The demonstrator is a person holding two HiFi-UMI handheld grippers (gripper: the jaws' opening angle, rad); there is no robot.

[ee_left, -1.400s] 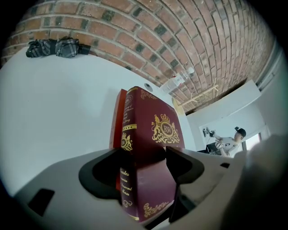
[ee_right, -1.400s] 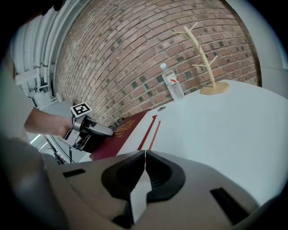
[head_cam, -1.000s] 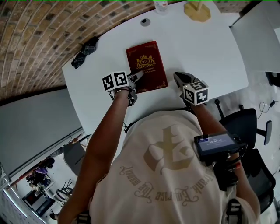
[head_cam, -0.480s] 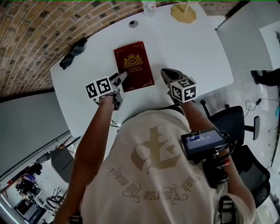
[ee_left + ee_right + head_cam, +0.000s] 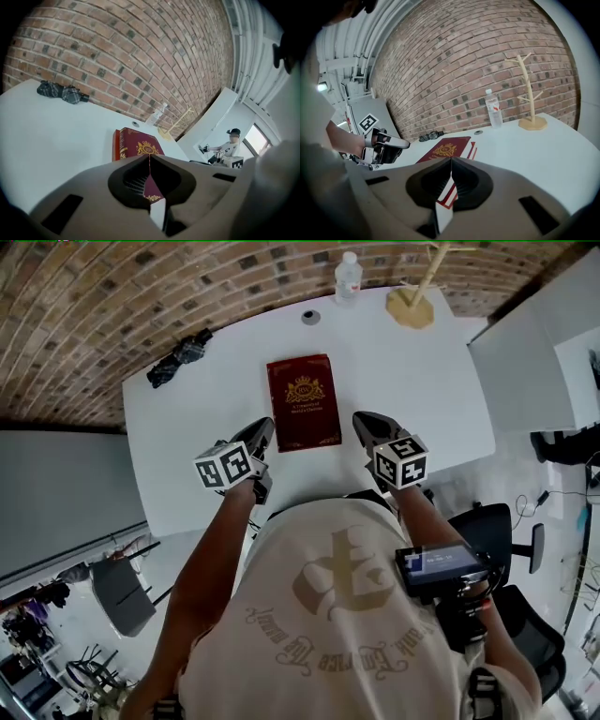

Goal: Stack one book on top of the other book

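A dark red book (image 5: 302, 401) with a gold crest lies flat mid-table, on top of a second red book whose edges peek out beneath it (image 5: 474, 150). Both grippers hover above the table on the near side of the stack, touching neither book. My left gripper (image 5: 265, 427) sits off the near left corner and is shut, its jaws meeting with nothing between them (image 5: 149, 157). My right gripper (image 5: 361, 420) sits off the near right corner, also shut and empty (image 5: 451, 160). The right gripper view shows the left gripper (image 5: 386, 143) beside the stack.
On the white table (image 5: 187, 456) a water bottle (image 5: 348, 277), a wooden branch stand (image 5: 411, 307) and a small round disc (image 5: 310, 317) stand along the far edge. A dark folded umbrella (image 5: 183, 354) lies far left. An office chair (image 5: 511, 531) and another white table (image 5: 534, 352) are at right.
Both grippers have lifted and drawn back from the book's near corners toward the person. The left gripper, which was at the book's corner, is now apart from it. The stack stays put.
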